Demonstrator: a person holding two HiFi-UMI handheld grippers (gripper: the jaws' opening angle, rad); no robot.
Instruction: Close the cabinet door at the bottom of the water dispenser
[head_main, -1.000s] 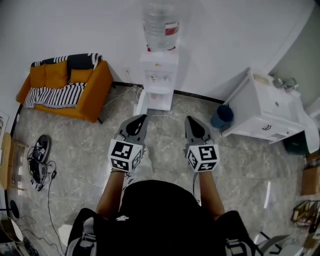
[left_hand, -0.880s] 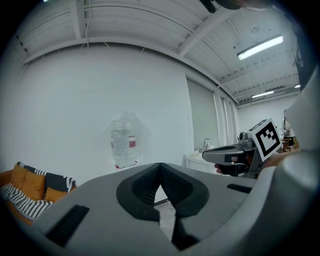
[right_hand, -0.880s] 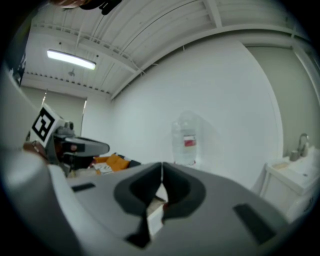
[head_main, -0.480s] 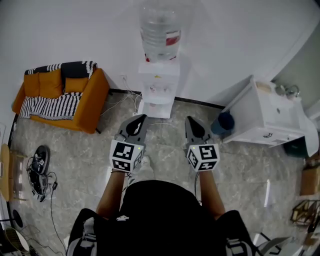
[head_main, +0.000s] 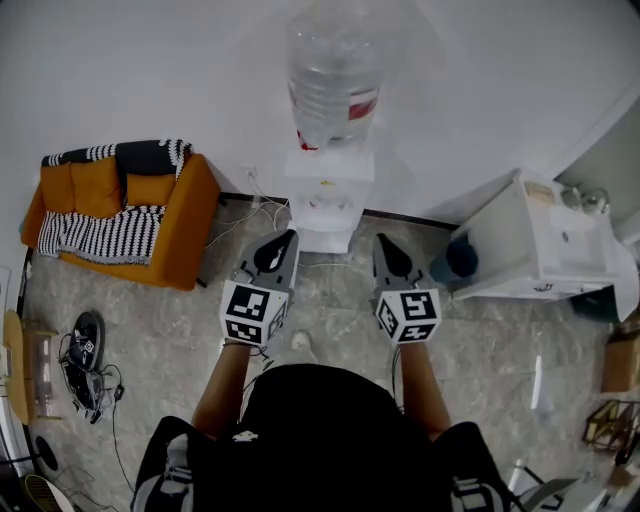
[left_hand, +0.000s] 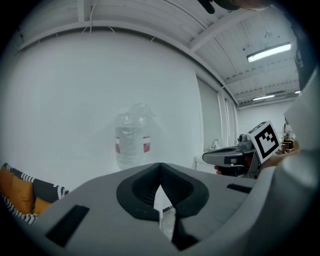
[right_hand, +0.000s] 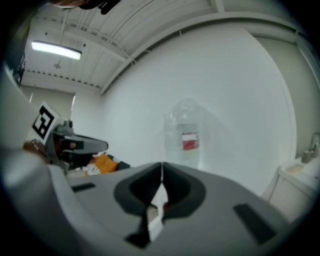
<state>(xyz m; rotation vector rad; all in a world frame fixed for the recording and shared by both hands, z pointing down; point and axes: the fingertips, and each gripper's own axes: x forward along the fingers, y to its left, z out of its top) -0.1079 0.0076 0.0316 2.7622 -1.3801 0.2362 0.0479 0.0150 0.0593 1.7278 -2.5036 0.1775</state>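
The white water dispenser (head_main: 328, 195) stands against the far wall with a clear bottle (head_main: 335, 85) on top. Its bottom cabinet (head_main: 322, 240) is steeply foreshortened, and I cannot tell how the door stands. My left gripper (head_main: 283, 240) and right gripper (head_main: 386, 244) are held side by side, short of the dispenser and pointing at it. Both are shut with nothing in them. In the left gripper view the bottle (left_hand: 132, 142) rises above the closed left gripper (left_hand: 160, 180). The right gripper view shows the bottle (right_hand: 186, 137) beyond the closed right gripper (right_hand: 161, 175).
An orange sofa (head_main: 130, 210) with a striped blanket stands left of the dispenser. A white cabinet (head_main: 545, 245) and a blue bin (head_main: 455, 260) stand to its right. Cables (head_main: 255, 212) trail along the wall base. Shoes and wires (head_main: 85, 355) lie on the floor at the left.
The dispenser and bottle have grown larger and nearer as the person walked toward them. Both grippers stayed shut and kept their place ahead of the body.
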